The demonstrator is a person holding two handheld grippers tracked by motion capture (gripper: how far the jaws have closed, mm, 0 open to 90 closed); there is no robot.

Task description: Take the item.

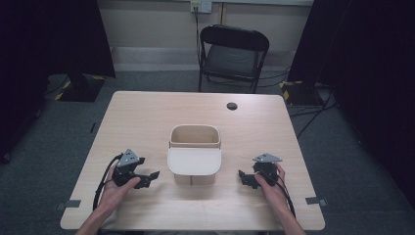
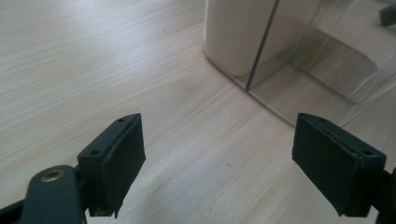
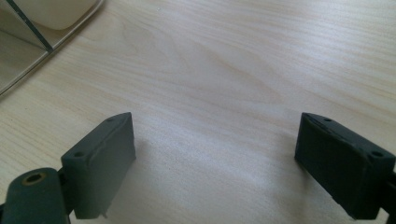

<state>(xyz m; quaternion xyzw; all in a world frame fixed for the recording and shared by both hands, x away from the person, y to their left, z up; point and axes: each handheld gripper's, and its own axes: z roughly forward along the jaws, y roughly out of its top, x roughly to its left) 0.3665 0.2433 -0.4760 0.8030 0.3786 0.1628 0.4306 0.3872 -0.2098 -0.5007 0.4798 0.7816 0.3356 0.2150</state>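
A: Room is dim, dark curtains both sides, grey carpet. Black folding chair (image 1: 234, 55) sits behind a light wood table (image 1: 147, 117). Small dark round cap (image 1: 232, 105) in the tabletop near the far edge.

B: What is on the table?

A: One cream container (image 1: 194, 154), mid-table, upright, open at the top. Its near side carries a paler curved panel. In the left gripper view the lower part reads as clear plastic with a thin dark vertical seam.

B: Grippers?

A: Left gripper (image 1: 152, 177) sits left of the container, near it, not touching, jaws aimed at its lower left side. Jaws stand wide apart, nothing between the pads, bare wood under them. The person's hand wraps the body, cable trailing back along the forearm.

B: And the right?

A: Right gripper (image 1: 243, 177) is right of the container, also apart from it. Jaws spread wide, released, empty. Its own view has bare tabletop between the pads, with the container's corner at the upper left edge.

B: Contact anywhere?

A: None visible. Container stands between the two grippers.
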